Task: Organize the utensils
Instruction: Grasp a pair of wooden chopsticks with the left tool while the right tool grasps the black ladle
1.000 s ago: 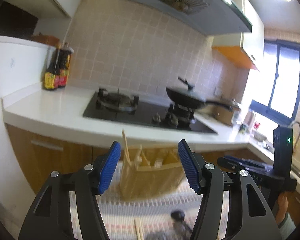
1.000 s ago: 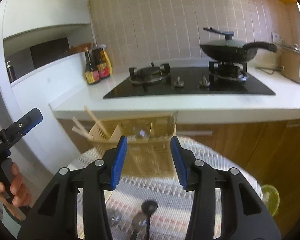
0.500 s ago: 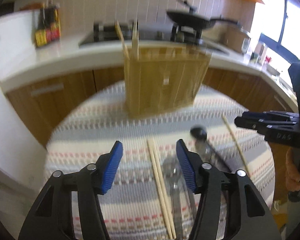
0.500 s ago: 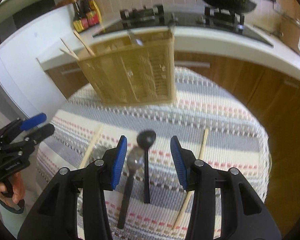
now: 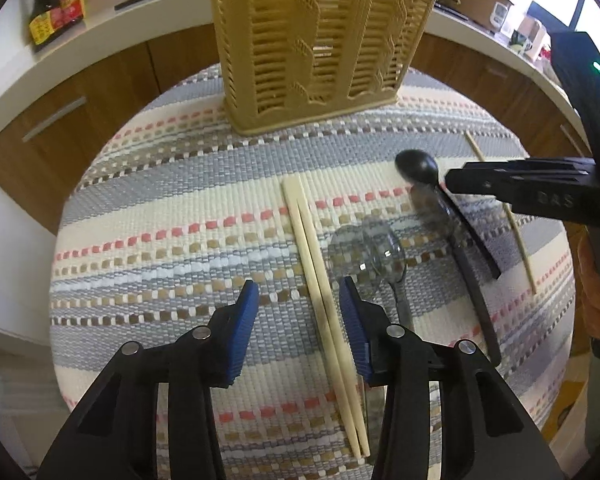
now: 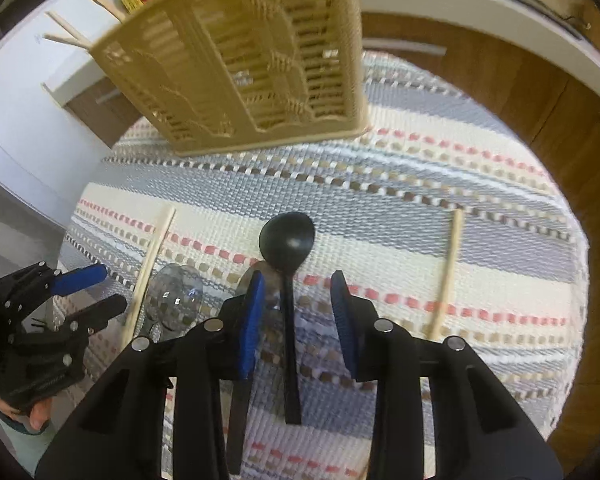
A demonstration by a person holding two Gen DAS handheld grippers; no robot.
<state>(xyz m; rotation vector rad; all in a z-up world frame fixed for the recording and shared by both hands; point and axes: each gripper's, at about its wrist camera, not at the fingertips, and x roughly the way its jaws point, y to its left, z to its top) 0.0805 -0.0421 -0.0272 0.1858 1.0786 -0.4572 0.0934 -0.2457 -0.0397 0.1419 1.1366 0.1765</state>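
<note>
A tan slatted utensil basket (image 5: 320, 40) stands at the far side of a round table with a striped woven cloth (image 5: 180, 216); it also shows in the right wrist view (image 6: 252, 60), with chopsticks sticking out. A pair of chopsticks (image 5: 320, 280) lies between the open jaws of my left gripper (image 5: 298, 312). A clear spoon (image 5: 374, 256) lies just right of them. A black spoon (image 6: 288, 248) lies with its handle between the open jaws of my right gripper (image 6: 298, 312). A metal spoon (image 6: 256, 276) lies beside it. A single chopstick (image 6: 446, 276) lies to the right.
The table edge curves close on all sides. Behind it run a white counter (image 5: 100, 36) with wooden cabinets, sauce bottles (image 5: 54, 4) on it. The right gripper's body (image 5: 540, 192) reaches in over the table's right side.
Both grippers have tilted down from the kitchen wall and dropped close to the table. The left now straddles the chopstick pair; the right straddles the black spoon's handle.
</note>
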